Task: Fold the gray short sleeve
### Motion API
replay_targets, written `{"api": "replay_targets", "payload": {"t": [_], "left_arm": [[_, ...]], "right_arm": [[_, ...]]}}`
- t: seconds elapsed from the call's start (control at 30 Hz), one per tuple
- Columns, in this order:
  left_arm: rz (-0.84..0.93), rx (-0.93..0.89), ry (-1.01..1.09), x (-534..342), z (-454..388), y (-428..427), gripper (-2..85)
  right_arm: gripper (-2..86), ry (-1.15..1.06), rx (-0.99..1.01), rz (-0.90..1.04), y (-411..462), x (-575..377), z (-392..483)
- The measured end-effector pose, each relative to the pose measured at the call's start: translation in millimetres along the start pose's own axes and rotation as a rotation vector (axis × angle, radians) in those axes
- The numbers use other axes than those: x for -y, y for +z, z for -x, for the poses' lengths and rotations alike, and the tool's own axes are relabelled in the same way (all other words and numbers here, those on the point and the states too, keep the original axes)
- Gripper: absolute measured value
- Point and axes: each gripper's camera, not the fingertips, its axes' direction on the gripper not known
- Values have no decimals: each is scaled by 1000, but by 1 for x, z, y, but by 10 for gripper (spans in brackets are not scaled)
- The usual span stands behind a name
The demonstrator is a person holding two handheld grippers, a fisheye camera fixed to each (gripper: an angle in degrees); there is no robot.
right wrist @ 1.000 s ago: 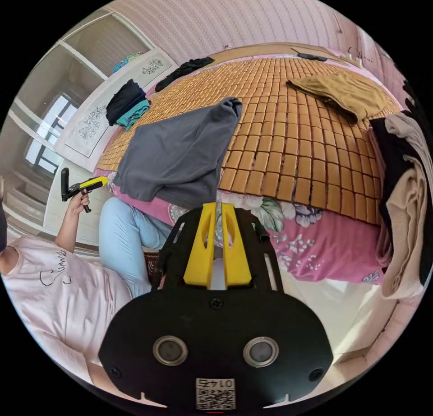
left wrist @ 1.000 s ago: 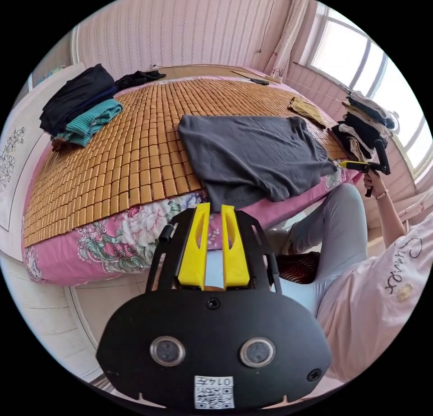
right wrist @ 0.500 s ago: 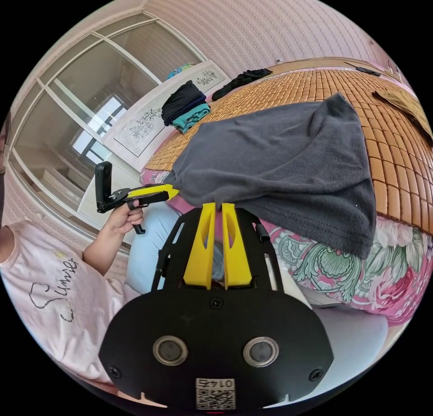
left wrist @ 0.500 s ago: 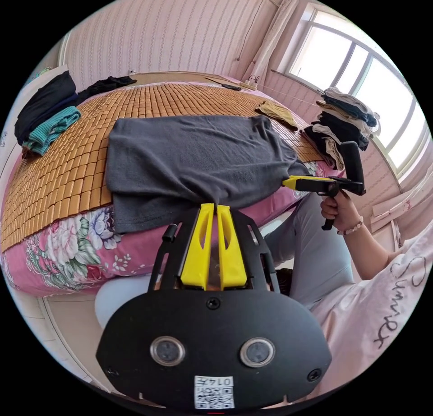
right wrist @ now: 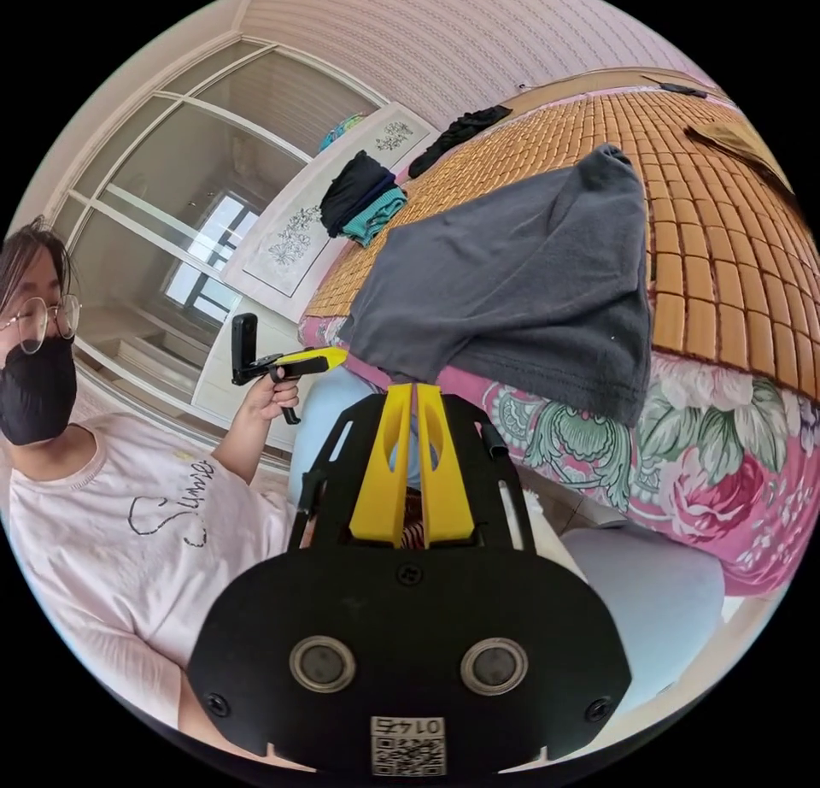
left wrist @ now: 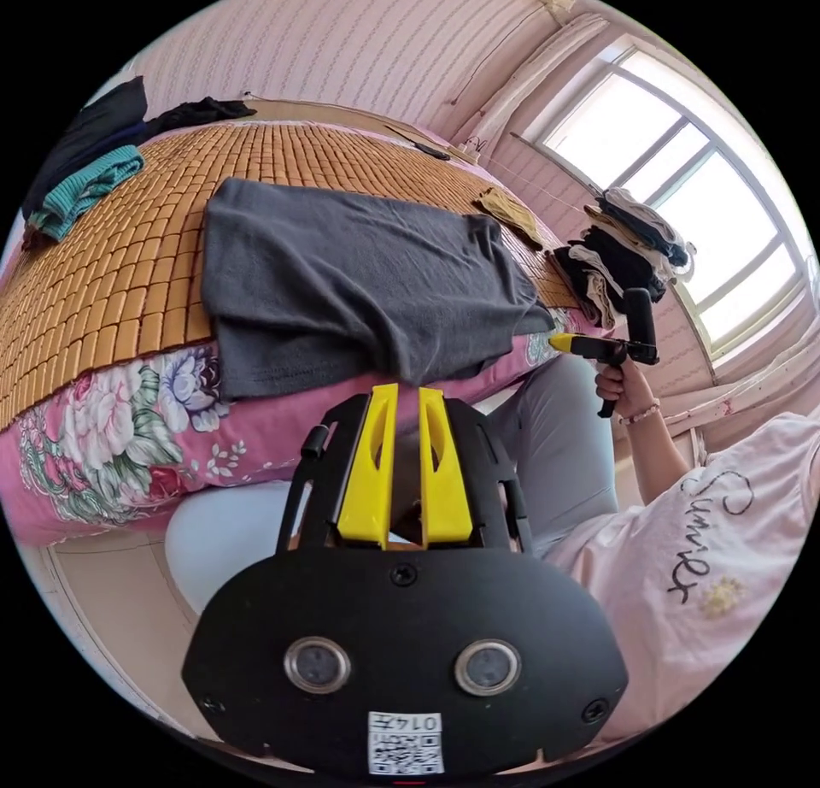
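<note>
Gray short sleeve (left wrist: 359, 275): lies on the bamboo mat (left wrist: 128, 258) at the near side of the bed; its lower hem hangs over the floral pink bedding (left wrist: 128, 429) at the bed edge. Seen also in the right gripper view (right wrist: 521, 284), one corner draped past the mat's border.

Left gripper (left wrist: 401, 391): yellow jaws slightly parted, tips just below the hanging hem, gripping nothing. In the right gripper view it (right wrist: 329, 359) sits in a hand (right wrist: 273, 395) beside the shirt's corner.

Right gripper (right wrist: 412, 388): jaws nearly together, tips at the shirt's lowest fold; whether cloth is pinched cannot be told. In the left gripper view it (left wrist: 564, 342) points at the garment's right corner.

Open room: bare mat beyond and to both sides of the shirt.

Surroundings: folded dark and teal clothes (left wrist: 77, 181) at the far mat corner; tan garment (left wrist: 512, 211); stacked clothes (left wrist: 623, 249) by the window (left wrist: 700, 198); striped pink wall (left wrist: 342, 44).
</note>
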Motion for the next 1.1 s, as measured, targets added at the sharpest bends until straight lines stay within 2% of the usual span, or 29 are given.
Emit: {"api": "replay_targets", "payload": {"t": [0.27, 0.43, 0.57, 0.63, 0.73, 0.93, 1.1], "left_arm": [[-81, 203, 157, 39, -34, -19, 48], [-125, 251, 119, 68, -22, -17, 47], [-96, 284, 81, 79, -6, -8, 48], [-64, 301, 73, 79, -1, -1, 49], [7, 313, 61, 78, 6, 12, 49], [-59, 301, 49, 71, 9, -4, 48], [-103, 313, 24, 77, 18, -19, 48]], "right_arm": [[16, -105, -307, -115, -18, 53, 15], [65, -37, -574, -188, -9, 123, -4], [73, 30, -541, -173, 1, 158, -30], [33, 48, -490, -98, 13, 172, -48], [6, 68, -536, -77, 20, 178, -60], [-2, 110, -417, -128, 8, 183, -62], [-2, 63, -444, -175, 8, 195, -39]]}}
